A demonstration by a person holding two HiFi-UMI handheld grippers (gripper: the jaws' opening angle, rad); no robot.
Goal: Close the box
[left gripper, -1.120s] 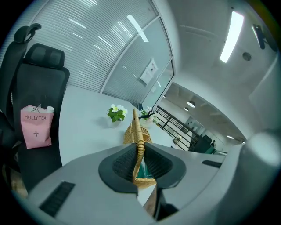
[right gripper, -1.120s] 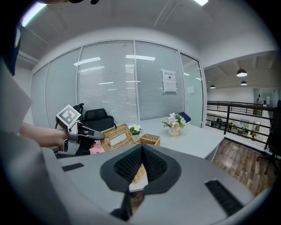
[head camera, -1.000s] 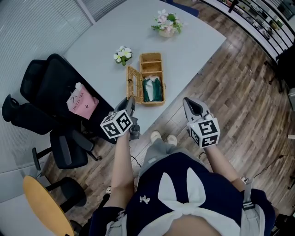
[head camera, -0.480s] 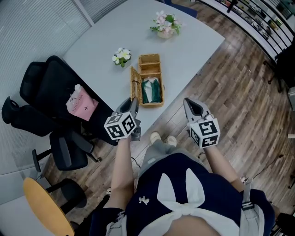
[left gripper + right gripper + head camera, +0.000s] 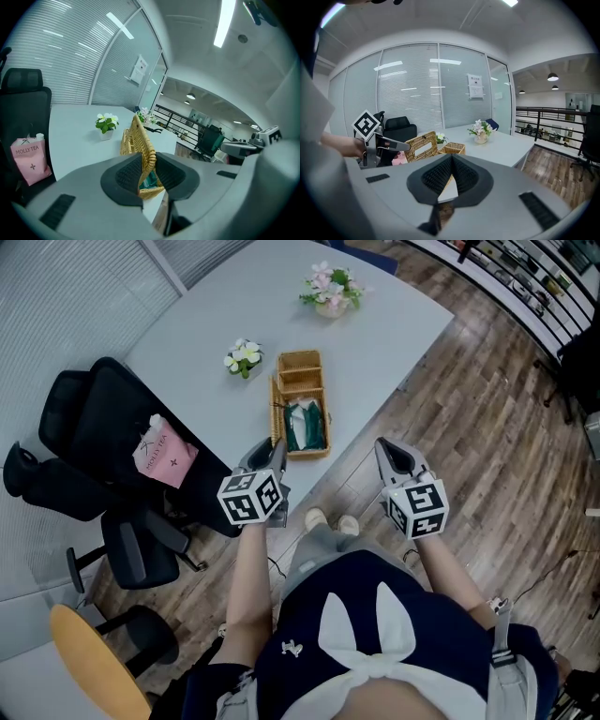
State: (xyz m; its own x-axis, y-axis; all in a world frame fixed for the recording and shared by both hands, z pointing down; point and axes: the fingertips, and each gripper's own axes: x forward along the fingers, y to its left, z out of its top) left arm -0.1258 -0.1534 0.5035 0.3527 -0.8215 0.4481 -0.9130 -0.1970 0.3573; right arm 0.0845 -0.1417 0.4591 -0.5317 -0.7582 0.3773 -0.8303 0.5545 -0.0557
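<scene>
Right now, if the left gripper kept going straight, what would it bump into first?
The wicker lid of the box. It stands on edge right between the left gripper's fingers, which have just been opening and seem loose around it.

The person wears a dark navy short-sleeved top (image 5: pixel 361 634) with a large white bow-shaped print and a small white emblem, grey trousers (image 5: pixel 323 545) and pale shoes (image 5: pixel 330 520). The left gripper (image 5: pixel 270 450) and the right gripper (image 5: pixel 388 452) are grey, each with a white cube of black square markers and black ribbed pads (image 5: pixel 436 177). The left jaws have just been opening, with a tan wicker lid (image 5: pixel 140 140) between them.
</scene>
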